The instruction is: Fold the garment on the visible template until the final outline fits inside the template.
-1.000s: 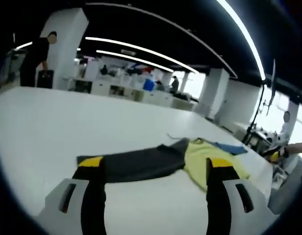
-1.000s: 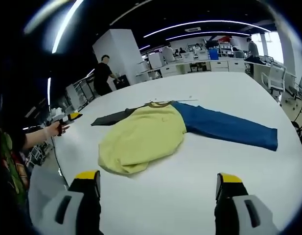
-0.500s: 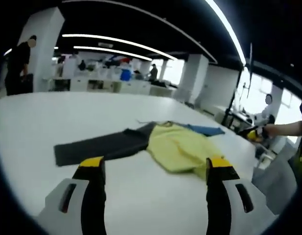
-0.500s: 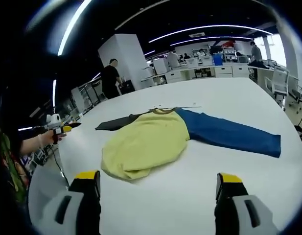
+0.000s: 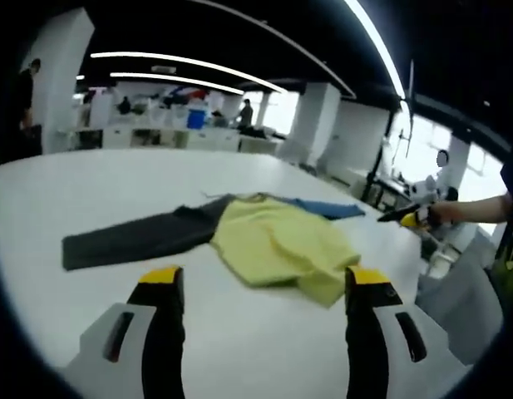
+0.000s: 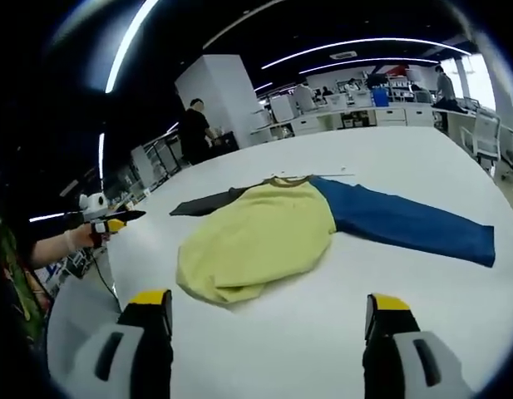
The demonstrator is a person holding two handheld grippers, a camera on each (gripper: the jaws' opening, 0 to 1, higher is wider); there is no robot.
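A long-sleeved garment lies flat on the white table. Its yellow body is bunched at the hem, with a dark grey sleeve spread to one side and a blue sleeve to the other. My left gripper hovers open over the table short of the yellow hem, holding nothing. In the right gripper view the yellow body, blue sleeve and dark sleeve lie ahead of my right gripper, open and apart from the cloth. Each gripper shows in the other's view, held by a hand: the right gripper, the left gripper.
The table's curved near edge runs below both grippers. A person in black stands by a white pillar beyond the table. Desks and chairs line the far side of the room.
The left gripper view has swung round, so the garment now sits further left and nearer in it. The right gripper view has edged slightly closer. The garment itself lies as before.
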